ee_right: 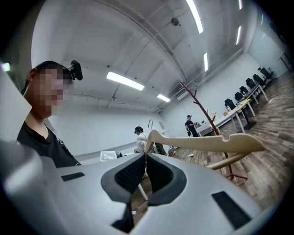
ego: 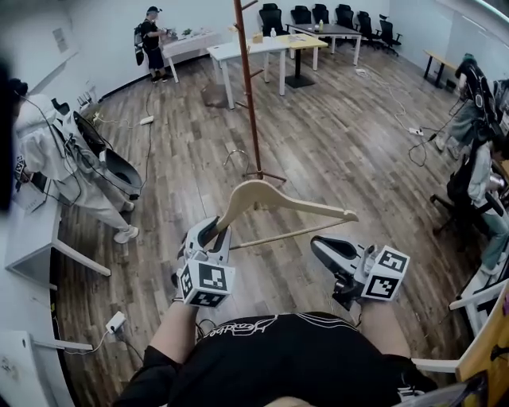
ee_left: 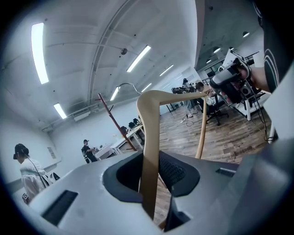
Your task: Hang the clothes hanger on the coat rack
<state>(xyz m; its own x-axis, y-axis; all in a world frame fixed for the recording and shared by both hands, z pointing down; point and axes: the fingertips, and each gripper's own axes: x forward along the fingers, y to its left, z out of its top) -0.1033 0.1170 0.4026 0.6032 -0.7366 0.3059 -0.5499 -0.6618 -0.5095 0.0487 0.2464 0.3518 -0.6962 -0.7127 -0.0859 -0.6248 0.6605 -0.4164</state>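
A pale wooden clothes hanger (ego: 274, 204) with a metal hook (ego: 232, 154) hangs in the air in front of me. My left gripper (ego: 211, 232) is shut on the end of one of its arms; in the left gripper view that wooden arm (ee_left: 149, 151) rises from between the jaws of the left gripper (ee_left: 151, 181). To the right, my right gripper (ego: 322, 248) is shut on nothing, just below the hanger's other end. In the right gripper view the hanger (ee_right: 206, 142) lies beyond the right gripper (ee_right: 144, 172). The red-brown coat rack (ego: 250, 87) stands further ahead on the wooden floor.
A person in white (ego: 60, 159) stands at the left by a white desk (ego: 32, 238). White tables (ego: 254, 49) and black office chairs (ego: 318, 13) fill the back. Another person (ego: 152, 41) stands far back. People sit at the right (ego: 477, 171). Cables (ego: 398, 103) cross the floor.
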